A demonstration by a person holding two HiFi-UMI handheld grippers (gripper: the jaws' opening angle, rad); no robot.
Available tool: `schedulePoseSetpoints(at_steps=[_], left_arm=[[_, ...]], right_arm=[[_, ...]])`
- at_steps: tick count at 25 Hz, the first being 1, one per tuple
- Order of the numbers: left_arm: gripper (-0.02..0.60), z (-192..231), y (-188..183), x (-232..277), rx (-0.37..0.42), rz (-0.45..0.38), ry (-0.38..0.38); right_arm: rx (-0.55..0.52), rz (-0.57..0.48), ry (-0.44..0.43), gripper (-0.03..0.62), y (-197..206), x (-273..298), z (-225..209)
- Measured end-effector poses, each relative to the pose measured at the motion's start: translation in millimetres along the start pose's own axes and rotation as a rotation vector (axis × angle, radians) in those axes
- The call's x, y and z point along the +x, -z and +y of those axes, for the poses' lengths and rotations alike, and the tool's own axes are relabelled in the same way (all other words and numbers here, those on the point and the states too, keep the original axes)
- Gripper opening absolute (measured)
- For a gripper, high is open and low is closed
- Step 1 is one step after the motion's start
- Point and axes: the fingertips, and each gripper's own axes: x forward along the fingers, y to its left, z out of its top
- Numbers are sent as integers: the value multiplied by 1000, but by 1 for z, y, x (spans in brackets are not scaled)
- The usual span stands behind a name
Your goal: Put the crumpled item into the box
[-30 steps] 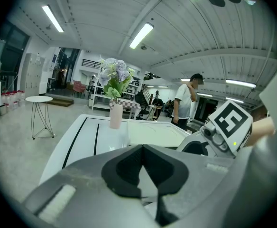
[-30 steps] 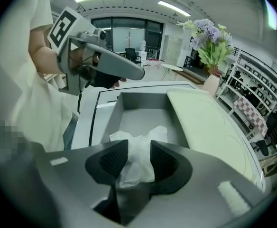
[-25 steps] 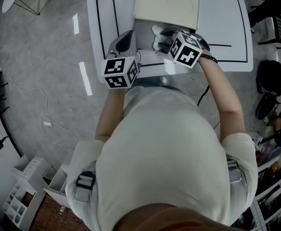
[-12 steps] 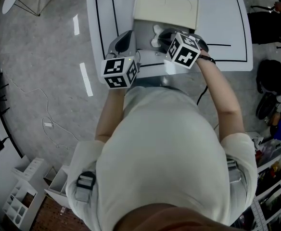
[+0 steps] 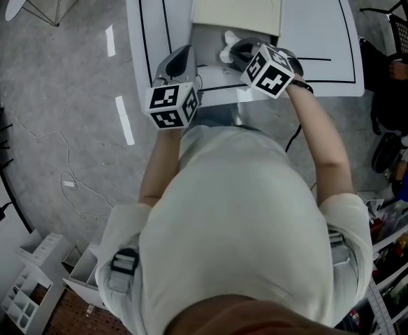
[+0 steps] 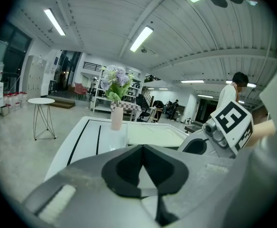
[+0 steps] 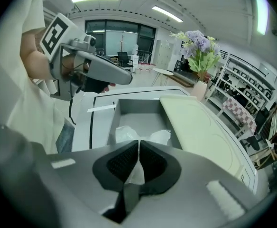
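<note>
A crumpled white item [image 7: 159,137] sits within the open grey box [image 7: 137,106], at the box's near end; in the head view the crumpled item [image 5: 227,42] shows inside the box [image 5: 207,44]. My right gripper [image 7: 138,164] is closing, and its pads pinch a fold of the item. From above, the right gripper [image 5: 237,51] reaches into the box from the right. The left gripper [image 6: 143,169] is shut with nothing in it and hangs over the table just left of the box, seen as the left gripper [image 5: 181,58] in the head view.
The box's cream lid [image 5: 237,5] lies open on its far side. The white table [image 5: 330,33] has black lines, and its front edge is against the person's body. A pink vase of flowers [image 6: 116,114] stands at the far edge. People and chairs are off to the right.
The right gripper has edged a little further into the box and the white item looks more bunched at its tips. The left gripper has stayed in place.
</note>
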Motion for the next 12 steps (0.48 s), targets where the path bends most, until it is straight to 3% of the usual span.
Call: schedulePoseSetpoints(at_steps=[12], left_arm=[[0, -24, 10, -33, 20, -31, 15]], right_arm=[[36, -93, 149, 9, -9, -45, 10]])
